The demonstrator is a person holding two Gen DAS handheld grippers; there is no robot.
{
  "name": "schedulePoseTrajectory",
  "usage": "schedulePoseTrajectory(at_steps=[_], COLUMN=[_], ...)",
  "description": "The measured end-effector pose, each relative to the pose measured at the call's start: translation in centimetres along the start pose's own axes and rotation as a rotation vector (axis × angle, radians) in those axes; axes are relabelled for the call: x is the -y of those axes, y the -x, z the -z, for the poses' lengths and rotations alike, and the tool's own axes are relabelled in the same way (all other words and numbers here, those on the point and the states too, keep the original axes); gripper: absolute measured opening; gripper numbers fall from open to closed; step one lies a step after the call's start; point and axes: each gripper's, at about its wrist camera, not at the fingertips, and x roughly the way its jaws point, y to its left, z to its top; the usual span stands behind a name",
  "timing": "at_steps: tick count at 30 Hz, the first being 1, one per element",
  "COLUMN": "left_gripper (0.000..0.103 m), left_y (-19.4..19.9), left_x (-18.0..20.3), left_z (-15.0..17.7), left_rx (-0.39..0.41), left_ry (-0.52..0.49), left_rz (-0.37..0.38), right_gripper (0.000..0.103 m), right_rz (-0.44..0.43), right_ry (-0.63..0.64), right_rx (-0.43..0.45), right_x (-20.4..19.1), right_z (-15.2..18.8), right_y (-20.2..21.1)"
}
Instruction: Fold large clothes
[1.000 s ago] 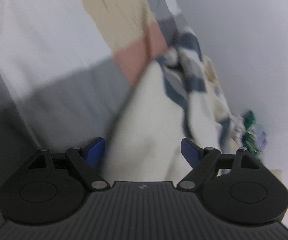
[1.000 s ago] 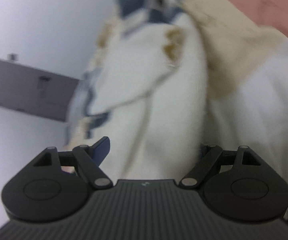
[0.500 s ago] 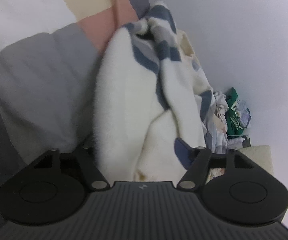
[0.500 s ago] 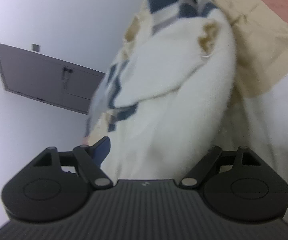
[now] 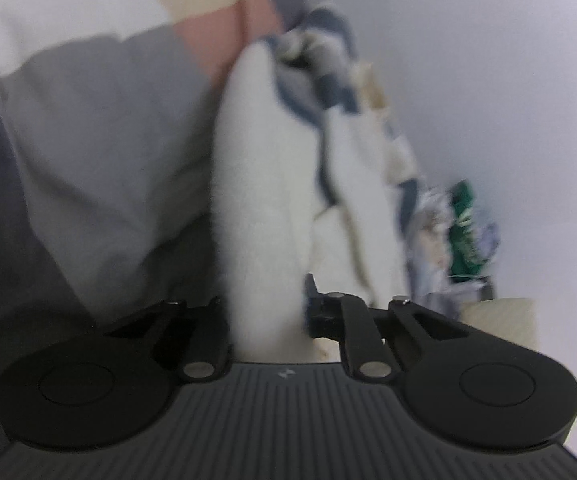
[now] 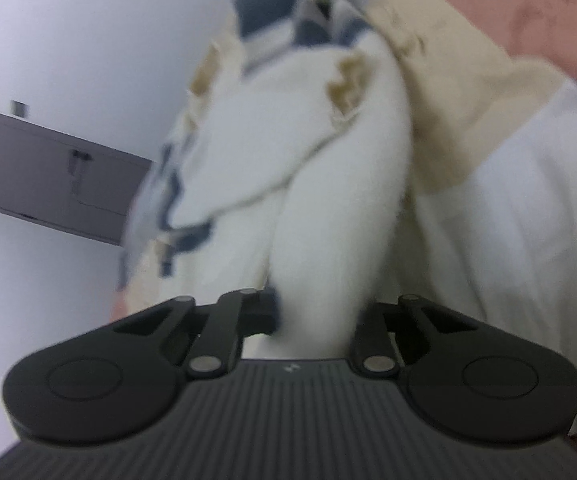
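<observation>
Both grippers pinch white fleece folds of the garment on the bed.

The left gripper (image 5: pixel 266 312) has drawn narrow and clamps a thick white fold of the garment (image 5: pixel 264 184), which fills the gap between its fingers. The right gripper (image 6: pixel 320 312) is closing, and a white fold of the same garment (image 6: pixel 328 220) is squeezed between its fingers. The garment is cream-white fleece with navy and grey stripes at its far end, bunched on the bed (image 5: pixel 88 120), whose cover has grey, white, beige and pink blocks. In the left view it lies along the bed's edge next to the wall (image 5: pixel 488 80); beyond it sits a blurred pile of other clothes (image 5: pixel 460 224).
</observation>
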Motion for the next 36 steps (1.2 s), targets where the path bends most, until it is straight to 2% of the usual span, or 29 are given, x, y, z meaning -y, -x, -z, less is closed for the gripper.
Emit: schedulePoseTrajectory(at_steps=[3,8,16,23,28,32,36], left_gripper=[0.013,0.012,0.011,0.010,0.010,0.010,0.010], left_y=[2.2,5.7,11.7,17.0,19.5,19.4,17.7], left_x=[0.9,3.0,6.4,8.4,7.5,6.8,7.7], left_z=[-0.2,-0.4,1.3,4.8,7.0,7.3,5.5], left_rx=[0.024,0.065,0.098,0.115,0.121,0.126,0.143], left_ry=[0.013,-0.022,-0.076,-0.150,-0.141,-0.134,-0.159], left_rz=[0.076,0.175,0.299,0.361,0.397,0.381,0.349], right_gripper=[0.017,0.016,0.017,0.017,0.017,0.017,0.017], right_rz=[-0.062,-0.148,-0.259,-0.336,-0.359,-0.339,-0.322], right_ry=[0.022,0.085,0.172,0.243,0.256,0.221,0.206], right_rx=[0.024,0.061,0.079,0.098,0.107,0.090,0.109], right_x=[-0.9,-3.3,-6.8,-8.1,-7.5,-6.5,-6.7], right_z=[-0.4,-0.2,0.3,1.7,3.1,3.2,1.7], right_y=[1.6,5.2,10.8,16.3,19.1,18.8,17.6])
